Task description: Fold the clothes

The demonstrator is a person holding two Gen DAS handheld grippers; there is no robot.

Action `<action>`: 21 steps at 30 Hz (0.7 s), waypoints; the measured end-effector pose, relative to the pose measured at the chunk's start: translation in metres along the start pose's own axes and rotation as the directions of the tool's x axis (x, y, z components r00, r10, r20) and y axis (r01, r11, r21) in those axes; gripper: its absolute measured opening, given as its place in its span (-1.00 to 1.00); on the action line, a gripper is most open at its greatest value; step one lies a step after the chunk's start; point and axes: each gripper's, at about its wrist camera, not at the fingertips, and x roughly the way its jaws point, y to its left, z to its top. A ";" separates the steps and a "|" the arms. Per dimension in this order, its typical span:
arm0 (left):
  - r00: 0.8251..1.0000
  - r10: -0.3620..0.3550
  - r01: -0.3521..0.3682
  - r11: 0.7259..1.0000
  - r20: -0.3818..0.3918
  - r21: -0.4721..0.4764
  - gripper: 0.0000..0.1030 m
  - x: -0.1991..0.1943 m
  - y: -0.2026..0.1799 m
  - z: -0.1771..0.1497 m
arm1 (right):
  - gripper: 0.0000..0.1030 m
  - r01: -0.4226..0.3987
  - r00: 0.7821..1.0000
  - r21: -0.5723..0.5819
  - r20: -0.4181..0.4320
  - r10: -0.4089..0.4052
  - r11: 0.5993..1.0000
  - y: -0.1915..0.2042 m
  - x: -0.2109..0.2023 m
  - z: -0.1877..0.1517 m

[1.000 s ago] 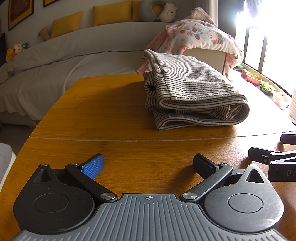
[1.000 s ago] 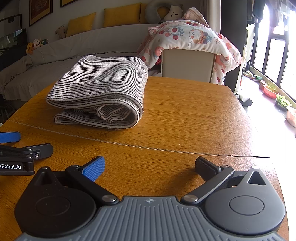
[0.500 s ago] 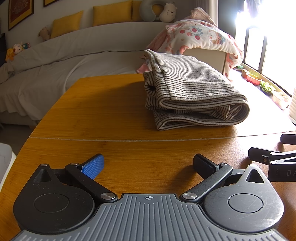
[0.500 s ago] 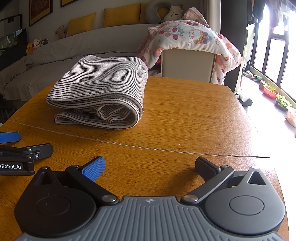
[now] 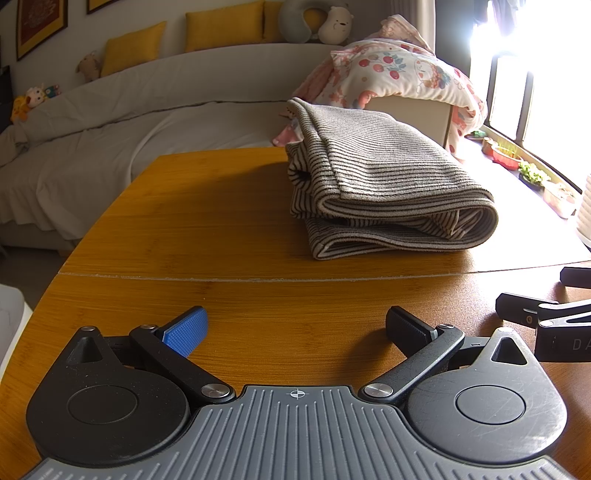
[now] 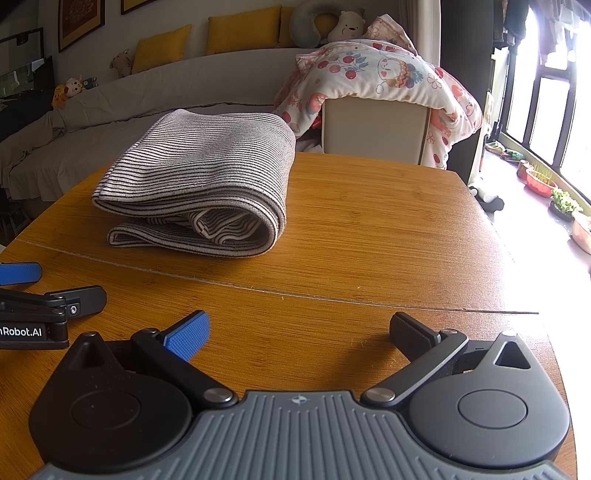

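A striped garment lies folded into a thick bundle on the far half of the wooden table, its rounded fold facing the cameras and its layered edges showing at the near end. It sits beyond the seam that runs across the tabletop.

The left gripper rests low over the near half of the table, its 2 fingers spread wide with nothing between them (1 pad is blue, the other black). The right gripper sits the same way just beside it, jaws wide apart and empty. Each one's fingers show at the edge of the other's view, so the 2 tools lie side by side, both well apart from the garment.

From the left wrist the bundle is ahead and to the right; from the right wrist it is ahead and to the left.

Behind the table stands a sofa under a grey cover, with yellow cushions along its back, and a floral quilt draped over a pale box.
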 end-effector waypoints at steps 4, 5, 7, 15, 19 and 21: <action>1.000 0.000 0.000 1.000 0.000 0.001 1.00 0.001 0.000 0.000 | 1.00 0.000 1.000 0.000 0.000 0.000 1.000 0.000 0.000 0.000; 1.000 -0.001 0.001 1.000 0.001 0.001 1.00 0.001 0.000 0.001 | 1.00 0.000 1.000 0.000 0.000 0.000 1.000 0.000 0.000 0.000; 1.000 -0.005 0.005 1.000 0.001 0.005 1.00 0.001 0.001 0.001 | 1.00 0.000 1.000 0.000 0.000 0.000 1.000 0.000 0.000 0.000; 1.000 -0.006 0.006 1.000 0.003 0.008 1.00 0.001 0.001 0.000 | 1.00 0.000 1.000 -0.001 0.001 0.000 1.000 0.001 0.000 0.000; 1.000 -0.007 0.007 1.000 0.003 0.005 1.00 0.001 0.001 0.000 | 1.00 0.000 1.000 -0.001 0.001 0.000 1.000 0.000 0.000 0.000; 1.000 -0.008 0.008 1.000 0.003 0.002 1.00 0.001 0.001 0.000 | 1.00 0.000 1.000 -0.001 0.001 0.000 1.000 0.000 0.000 0.000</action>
